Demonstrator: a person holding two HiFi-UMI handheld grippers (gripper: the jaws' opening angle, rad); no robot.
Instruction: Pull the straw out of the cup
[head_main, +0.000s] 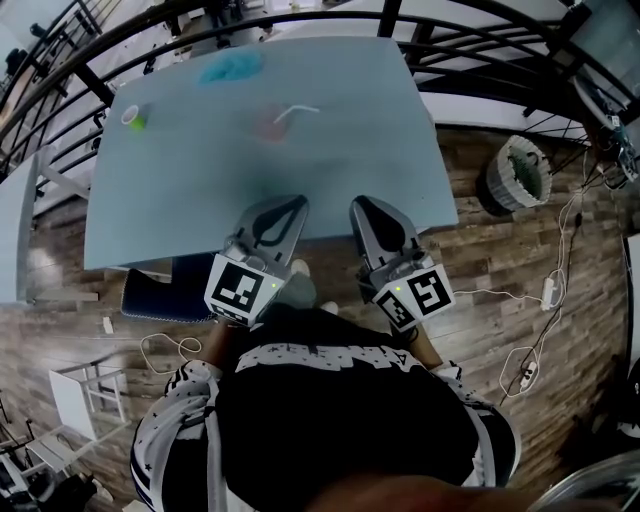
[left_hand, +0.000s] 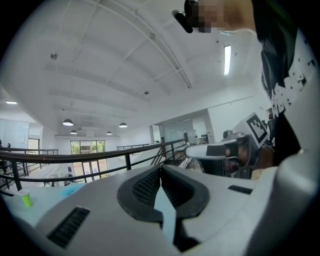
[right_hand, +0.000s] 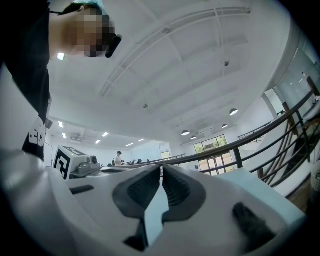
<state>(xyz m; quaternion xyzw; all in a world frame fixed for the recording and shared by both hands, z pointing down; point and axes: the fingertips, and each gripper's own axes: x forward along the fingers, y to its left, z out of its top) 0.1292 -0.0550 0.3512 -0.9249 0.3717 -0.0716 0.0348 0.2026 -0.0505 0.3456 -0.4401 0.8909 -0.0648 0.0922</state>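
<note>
The white bent straw sits in a blurry pinkish cup towards the far side of the pale blue desk. Well apart from it, at the near edge, the left tongs and right tongs are both closed and empty.

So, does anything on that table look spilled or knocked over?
Nothing stands out. The cup stands with its straw in it, the small green cup is upright, and no spill shows on the table.

Pale blue rectangular counter carrying a small green cup, a crumpled blue bundle, and a clear cup holding a white bent straw
</note>
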